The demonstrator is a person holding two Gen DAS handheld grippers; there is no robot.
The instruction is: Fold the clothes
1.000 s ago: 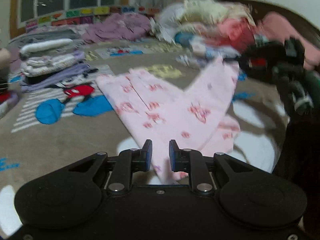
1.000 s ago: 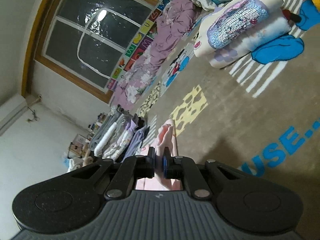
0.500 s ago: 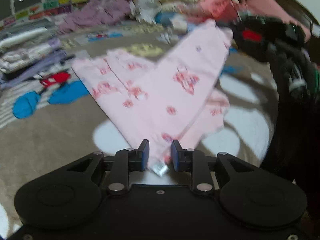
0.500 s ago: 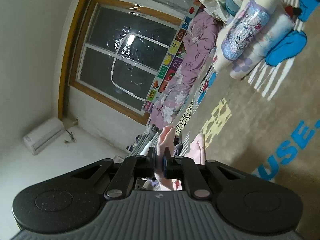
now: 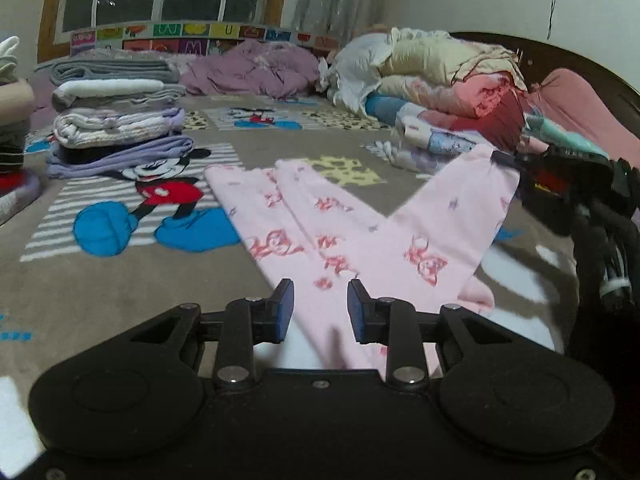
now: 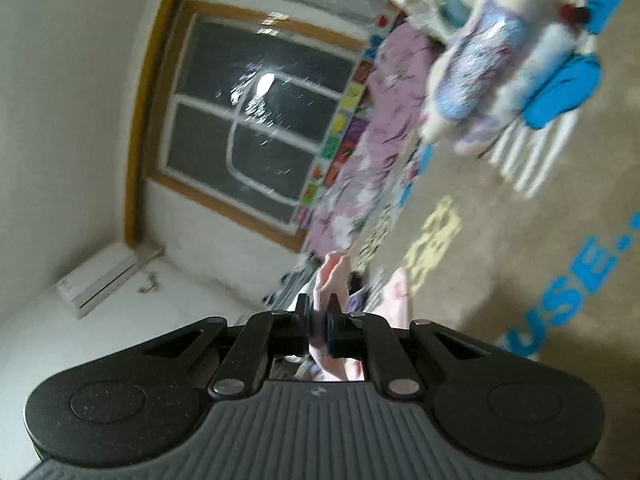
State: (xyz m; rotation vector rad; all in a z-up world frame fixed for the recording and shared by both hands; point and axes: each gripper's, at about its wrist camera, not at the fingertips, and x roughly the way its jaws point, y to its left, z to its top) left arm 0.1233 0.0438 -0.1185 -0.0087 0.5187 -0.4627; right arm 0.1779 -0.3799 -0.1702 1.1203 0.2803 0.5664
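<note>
Pink trousers (image 5: 320,240) with red prints lie on the patterned bed cover, both legs stretching away to the upper left. My left gripper (image 5: 320,304) hovers over the waist end; its jaws are opening and the blue pads stand clear of the cloth under them. Seen at the right of the left wrist view, my right gripper (image 5: 552,176) holds one folded-back end of the trousers raised off the cover. The right wrist view shows that gripper (image 6: 319,320) shut on a pinch of the pink cloth (image 6: 332,276), which sticks out beyond the fingertips.
A stack of folded clothes (image 5: 116,120) stands at the left, and a heap of unfolded clothes (image 5: 440,88) rises at the back right. A purple blanket (image 5: 256,68) lies under the window. A dark sleeve (image 5: 608,240) fills the right edge.
The left jaws have spread apart and the pink cloth is no longer pinched between them. The right gripper, still gripping the pink cloth, has sunk a little and tilted up toward the window.
</note>
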